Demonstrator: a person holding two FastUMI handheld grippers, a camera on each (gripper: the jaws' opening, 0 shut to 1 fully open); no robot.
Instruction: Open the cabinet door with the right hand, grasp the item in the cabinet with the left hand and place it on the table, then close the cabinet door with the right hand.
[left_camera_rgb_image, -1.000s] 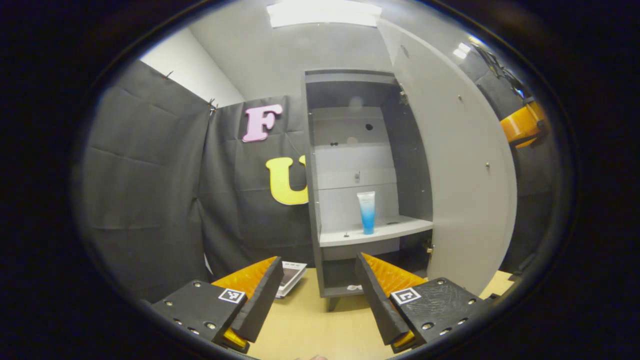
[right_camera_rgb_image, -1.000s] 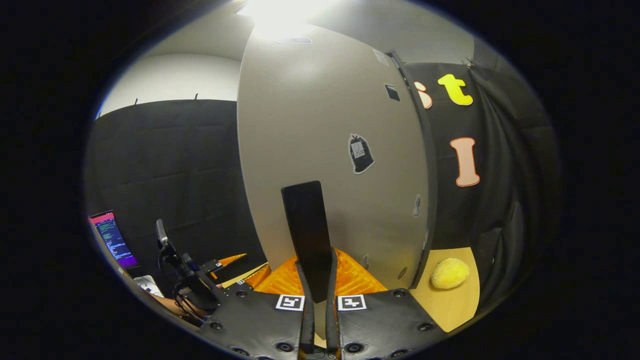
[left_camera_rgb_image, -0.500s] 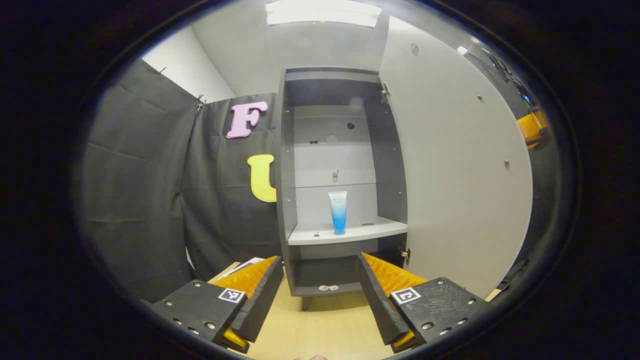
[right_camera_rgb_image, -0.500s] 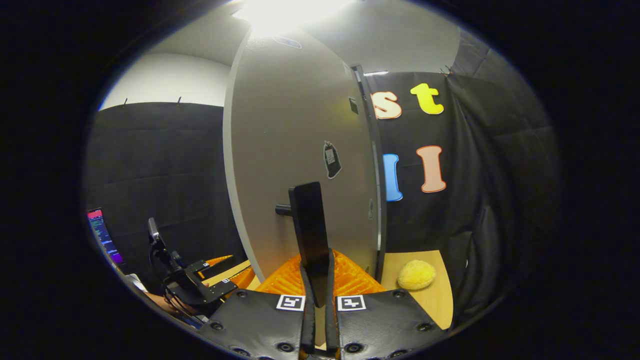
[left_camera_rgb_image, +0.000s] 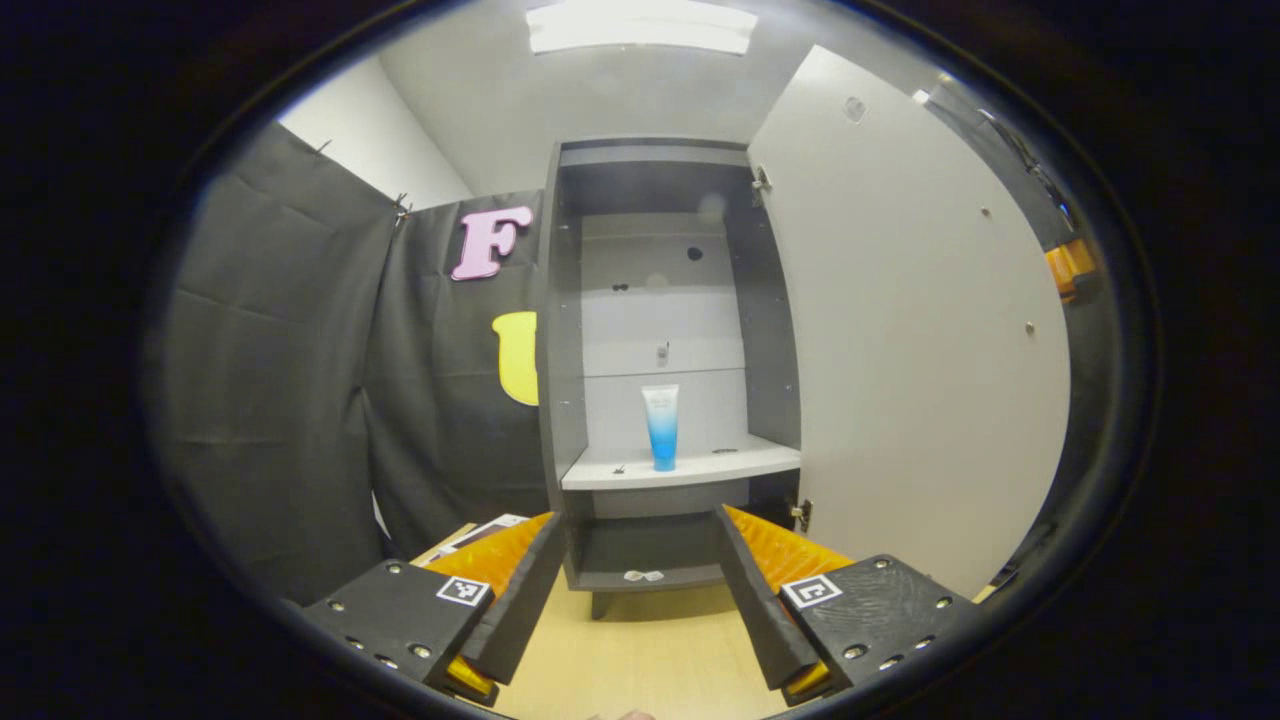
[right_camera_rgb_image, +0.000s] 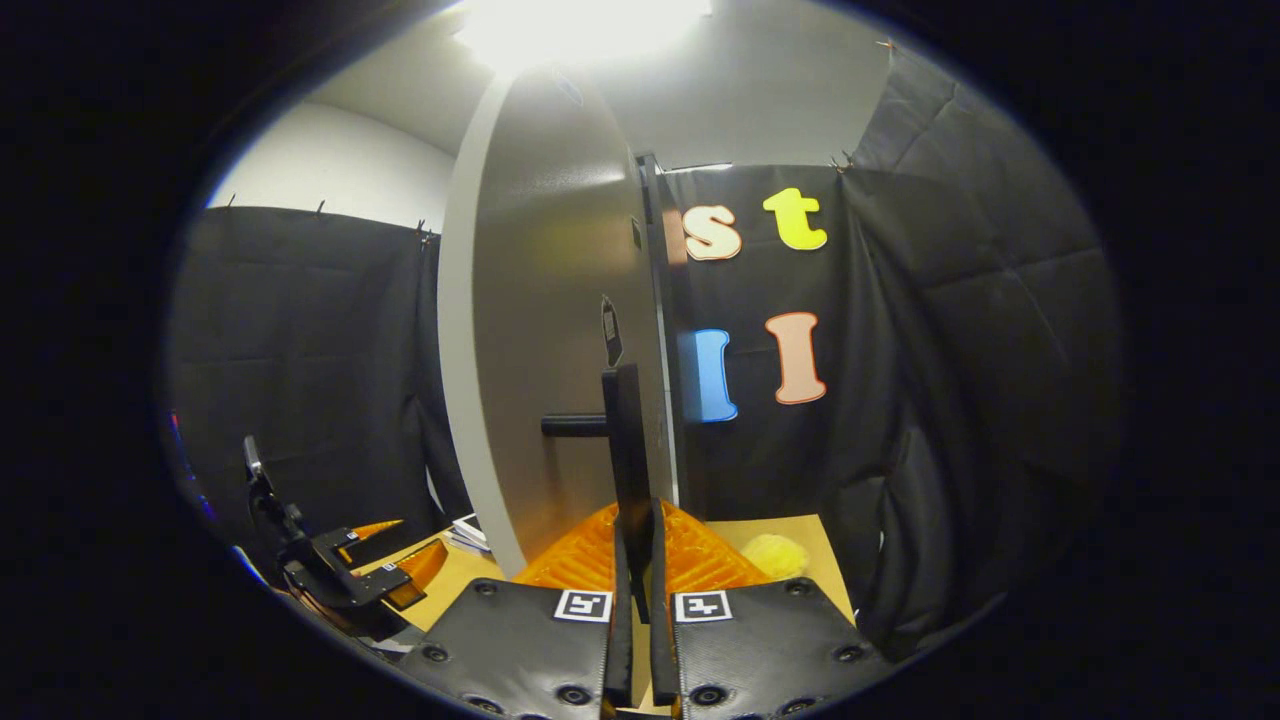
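**door swung open, tube on shelf, left gripper waiting**

left gripper view: cabinet (left_camera_rgb_image: 560, 330) stands open on the table (left_camera_rgb_image: 650, 655), door (left_camera_rgb_image: 900, 330) swung out to the right side of frame. inside, a blue-and-white tube (left_camera_rgb_image: 660, 427) stands upright, cap down, on the pale middle shelf (left_camera_rgb_image: 700, 466), near its front edge & a bit left of centre. small dark bit lies on the shelf just left of the tube, too small to tell what. left gripper (left_camera_rgb_image: 635, 590) hangs low over the table in front of the cabinet, jaws spread wide, nothing between them, well apart from the tube. papers (left_camera_rgb_image: 480, 528) lie on the table left of the cabinet base.

right gripper view: right gripper (right_camera_rgb_image: 634, 560) has its jaws pinched onto the dark handle (right_camera_rgb_image: 620, 440) on the door's (right_camera_rgb_image: 550, 350) outer face, both fingers pressing its sides. door seen nearly edge-on. a yellow fuzzy thing (right_camera_rgb_image: 775, 555) sits on the table (right_camera_rgb_image: 760, 530) past the door, partly hidden by the gripper. left gripper (right_camera_rgb_image: 385, 570) shows low at left, over the table, jaws apart.
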